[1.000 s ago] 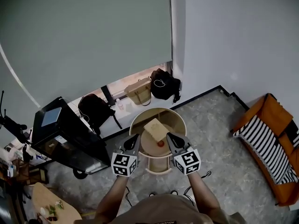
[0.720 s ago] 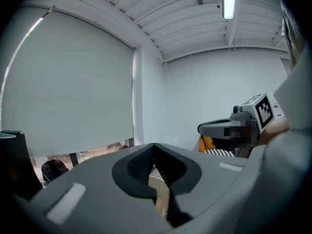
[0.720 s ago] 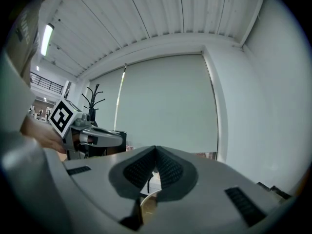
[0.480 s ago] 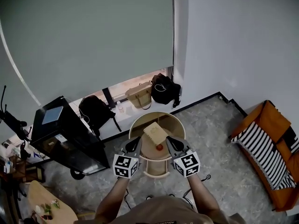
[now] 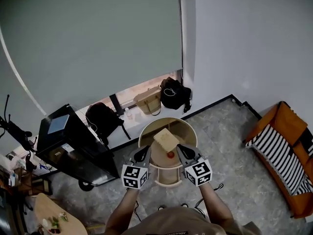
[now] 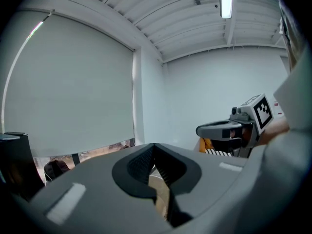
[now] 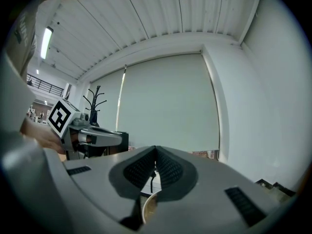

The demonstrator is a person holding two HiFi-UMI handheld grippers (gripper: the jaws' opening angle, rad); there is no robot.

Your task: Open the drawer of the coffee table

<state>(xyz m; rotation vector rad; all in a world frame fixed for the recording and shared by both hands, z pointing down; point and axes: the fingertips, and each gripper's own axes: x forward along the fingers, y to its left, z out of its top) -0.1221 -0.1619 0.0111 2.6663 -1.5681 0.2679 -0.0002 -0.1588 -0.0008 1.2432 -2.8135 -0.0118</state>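
Left gripper view showed the left gripper (image 6: 154, 147) with its ribbed jaws pressed together at the tips and nothing between them. Its own grey body blocked most of what lay below, leaving just a tan sliver. The right gripper (image 7: 156, 150) was closed and empty the same way, with only a curved bit of pale rim showing under its jaws. From the head view, both pointed over the near edge of the round coffee table (image 5: 188, 129), one to each side, touching nothing I could see. The drawer (image 5: 168, 177) stuck out from under the top toward the person, between the two grippers; its inside was too small to read. On the table sat a tan box (image 5: 165, 140) and a small red thing (image 5: 170, 154) I couldn't identify. An orange sofa (image 5: 286, 124) was cut off at the right edge.
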